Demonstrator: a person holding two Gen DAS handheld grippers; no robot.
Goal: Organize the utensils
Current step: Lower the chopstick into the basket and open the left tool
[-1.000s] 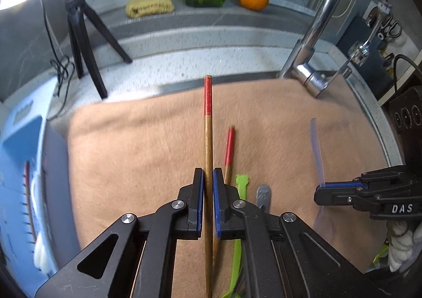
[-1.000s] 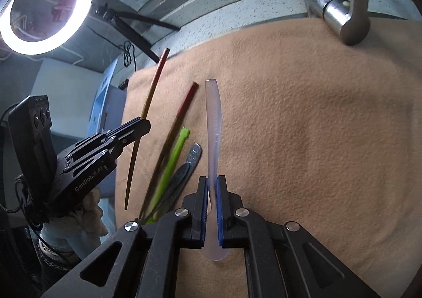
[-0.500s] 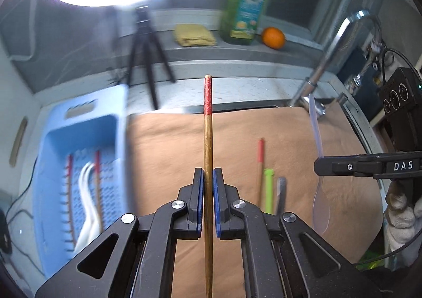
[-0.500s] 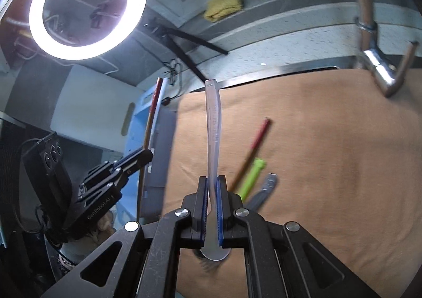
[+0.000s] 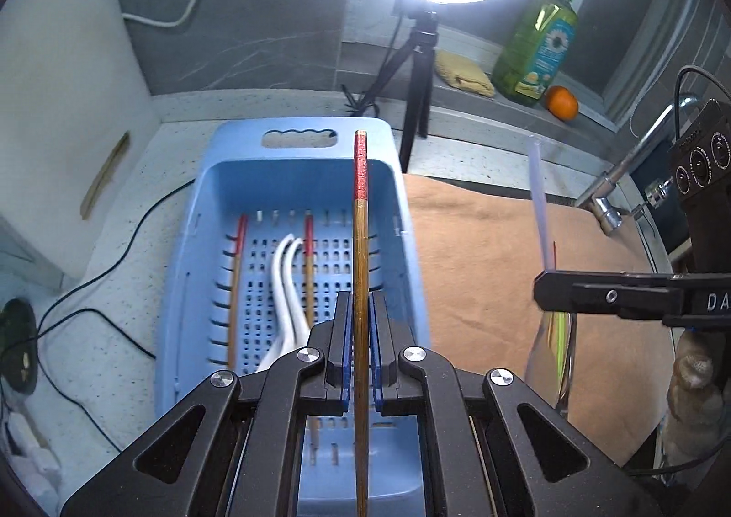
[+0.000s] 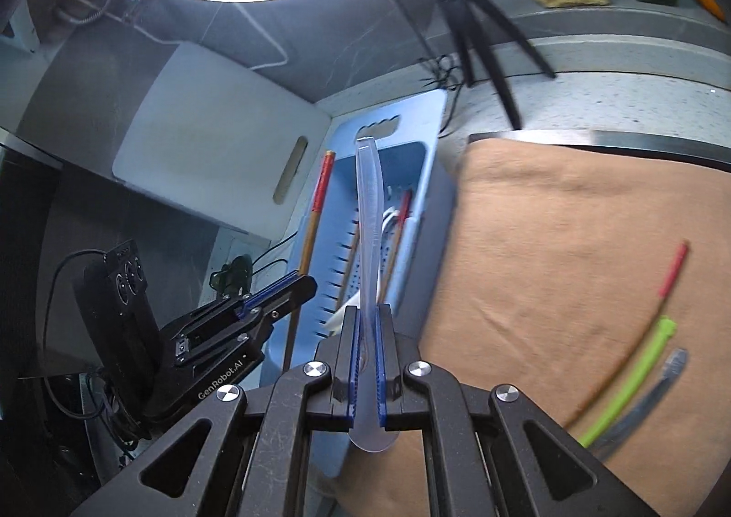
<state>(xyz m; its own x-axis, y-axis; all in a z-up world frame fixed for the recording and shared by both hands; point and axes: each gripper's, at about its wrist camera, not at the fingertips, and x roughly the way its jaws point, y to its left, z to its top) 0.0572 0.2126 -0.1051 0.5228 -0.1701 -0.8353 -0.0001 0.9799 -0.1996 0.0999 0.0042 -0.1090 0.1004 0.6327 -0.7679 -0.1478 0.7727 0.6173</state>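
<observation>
I had the left gripper [image 5: 360,357] clamped on a chopstick [image 5: 360,252] and the right gripper [image 6: 365,361] clamped on a clear spoon [image 6: 369,215], the blue basket [image 5: 292,165] at twelve o'clock.

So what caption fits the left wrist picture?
Left gripper carries a red-tipped chopstick over the blue basket.

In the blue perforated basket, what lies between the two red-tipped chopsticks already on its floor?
Two white curved utensil handles lie side by side between the red-tipped chopsticks in the blue perforated basket, shown clearly in the left wrist view.
</observation>
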